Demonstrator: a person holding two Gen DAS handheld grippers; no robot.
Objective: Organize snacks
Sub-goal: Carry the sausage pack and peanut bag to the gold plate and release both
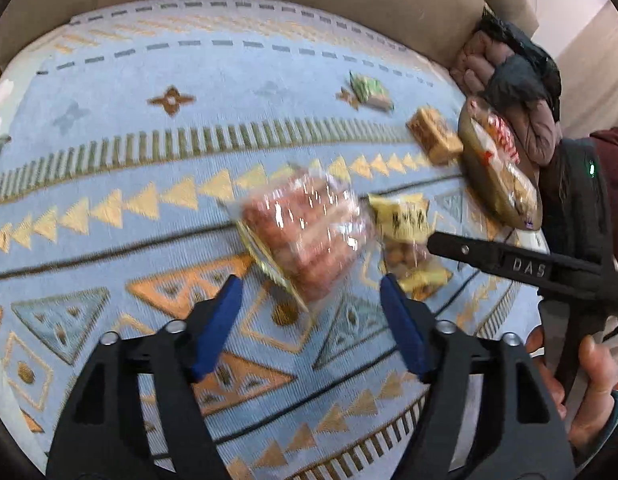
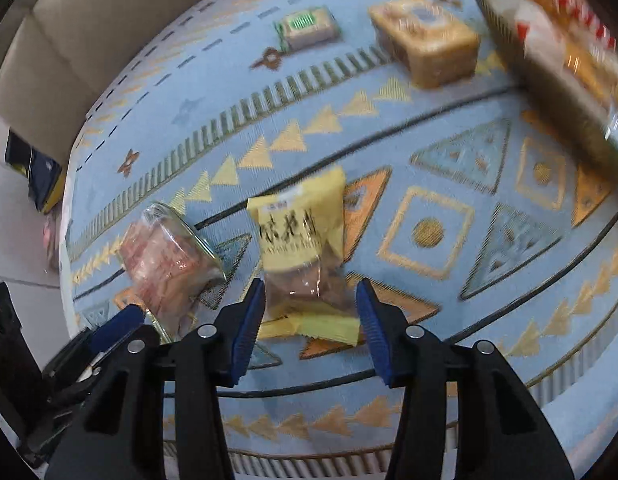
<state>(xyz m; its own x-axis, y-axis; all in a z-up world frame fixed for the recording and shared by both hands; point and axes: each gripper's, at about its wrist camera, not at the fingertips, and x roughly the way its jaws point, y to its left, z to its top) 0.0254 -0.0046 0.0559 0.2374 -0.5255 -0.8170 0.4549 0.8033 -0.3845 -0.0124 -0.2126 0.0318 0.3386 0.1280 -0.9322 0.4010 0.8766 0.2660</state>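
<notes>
Five snacks on a patterned blue rug, both grippers over them.

Low in its frame the left gripper (image 1: 311,300) stands released before one pink pack (image 1: 305,236); the right gripper (image 2: 311,304) straddles one yellow pack (image 2: 301,240), pads seemingly apart from it. Farther up: one tan cake (image 2: 427,38), one green bar (image 2: 307,28), one large bag (image 2: 557,52) at the upper right. Bare rug (image 1: 149,184) fills the left; a sofa (image 2: 89,20) borders the far edge.

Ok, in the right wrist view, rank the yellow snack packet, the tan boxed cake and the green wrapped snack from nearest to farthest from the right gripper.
1. Yellow snack packet: its lower end lies between the open jaws of the right gripper.
2. Tan boxed cake: far up, to the right.
3. Green wrapped snack: far up, slightly left; too close to the cake to call firmly.
</notes>
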